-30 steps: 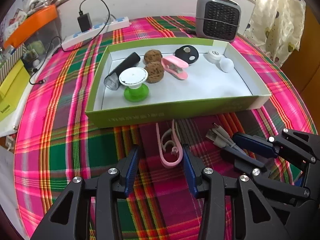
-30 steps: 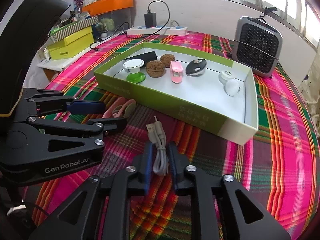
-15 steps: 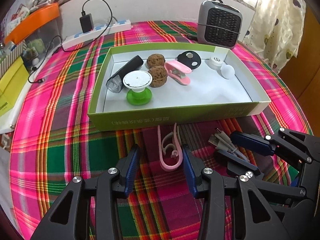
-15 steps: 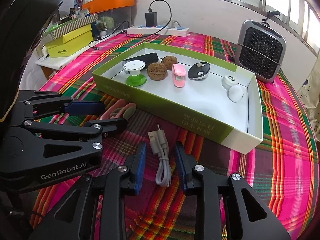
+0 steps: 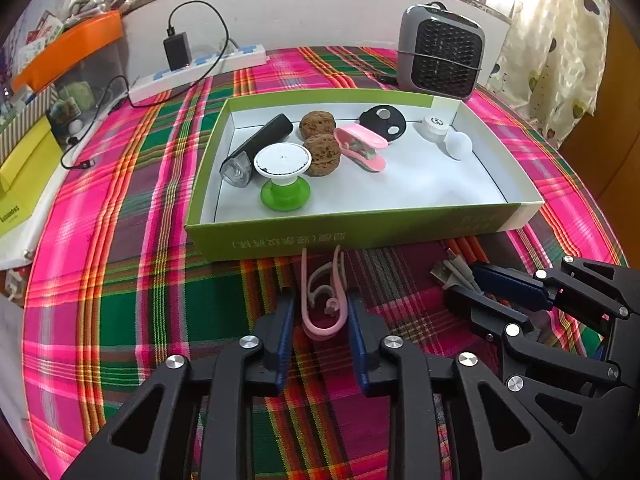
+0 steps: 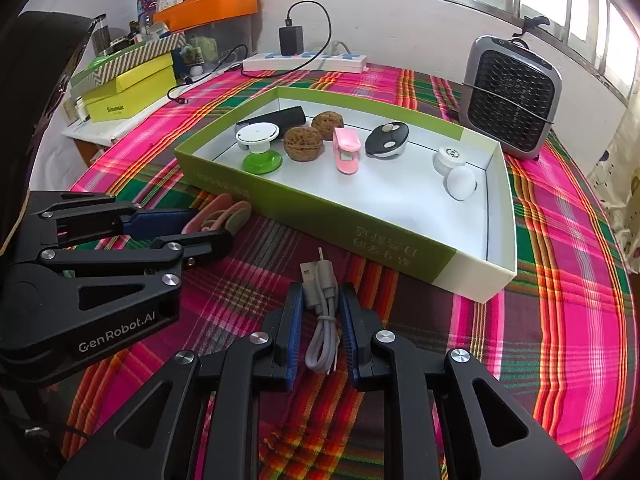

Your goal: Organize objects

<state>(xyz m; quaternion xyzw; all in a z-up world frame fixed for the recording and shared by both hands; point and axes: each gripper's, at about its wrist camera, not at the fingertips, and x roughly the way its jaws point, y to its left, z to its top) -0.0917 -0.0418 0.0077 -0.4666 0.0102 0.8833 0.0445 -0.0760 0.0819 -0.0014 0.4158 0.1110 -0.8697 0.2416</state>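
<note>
White lettering reading "GenRobot.AI" runs along the body of the left claw (image 6: 208,226) as the right wrist camera sees it. A yellow box (image 6: 132,94) beyond the bench edge bears a dark word too small to read, and the green tray (image 5: 360,232) carries pale characters on its near wall, upside down from both cameras.

Both claws sit low over the plaid-covered bench (image 5: 140,280), just in front of the tray. The left claw's jaws are closing around a pink silicone earhook loop (image 5: 322,304); its blue pads flank the loop closely, though whether they press it yet is hard to judge. The right claw (image 6: 320,316) is closing on a folded grey USB cable (image 6: 322,312), the pads tight against both sides of the bundle, its plugs poking out ahead.

Inside the tray lie a black torch (image 5: 256,148), a green-and-white knob (image 5: 283,178), two walnuts (image 5: 320,148), a pink clip (image 5: 360,148), a black oval fob (image 5: 383,121) and two white round pieces (image 5: 446,136). Claw bodies cut off the near bench.
</note>
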